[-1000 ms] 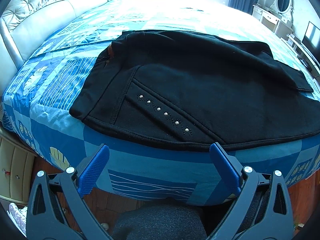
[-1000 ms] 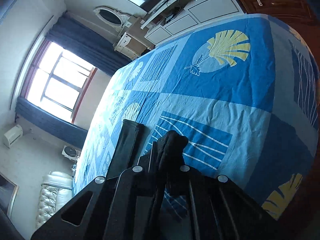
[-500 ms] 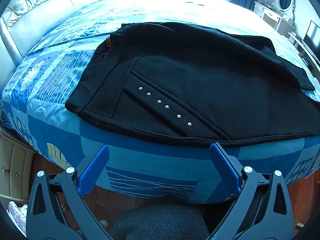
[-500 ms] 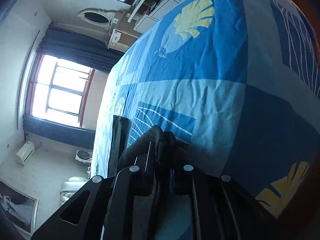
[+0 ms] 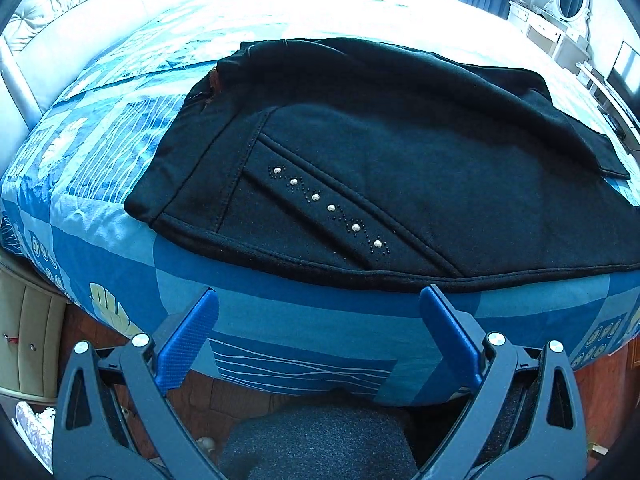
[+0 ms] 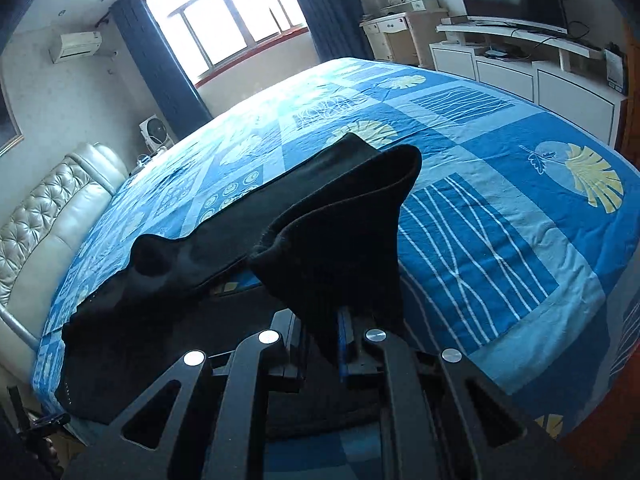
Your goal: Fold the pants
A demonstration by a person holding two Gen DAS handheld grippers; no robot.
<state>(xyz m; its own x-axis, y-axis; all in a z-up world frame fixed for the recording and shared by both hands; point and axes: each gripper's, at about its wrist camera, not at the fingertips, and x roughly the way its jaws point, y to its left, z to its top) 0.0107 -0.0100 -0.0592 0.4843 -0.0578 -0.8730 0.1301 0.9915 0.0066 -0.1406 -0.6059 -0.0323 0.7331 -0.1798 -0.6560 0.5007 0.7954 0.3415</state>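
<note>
The blue patchwork bed (image 6: 500,208) carried the black pants (image 5: 400,160), laid flat with their long axis running across its near edge, waistband and studded pocket (image 5: 328,206) toward my left side, legs trailing off to my right. My right gripper (image 6: 340,320) was clenched on the leg end, which stood lifted off the cover and pointed back toward the waist. My left gripper (image 5: 320,320) hung just short of the waistband hem, fingers spread wide and grasping nothing.
</note>
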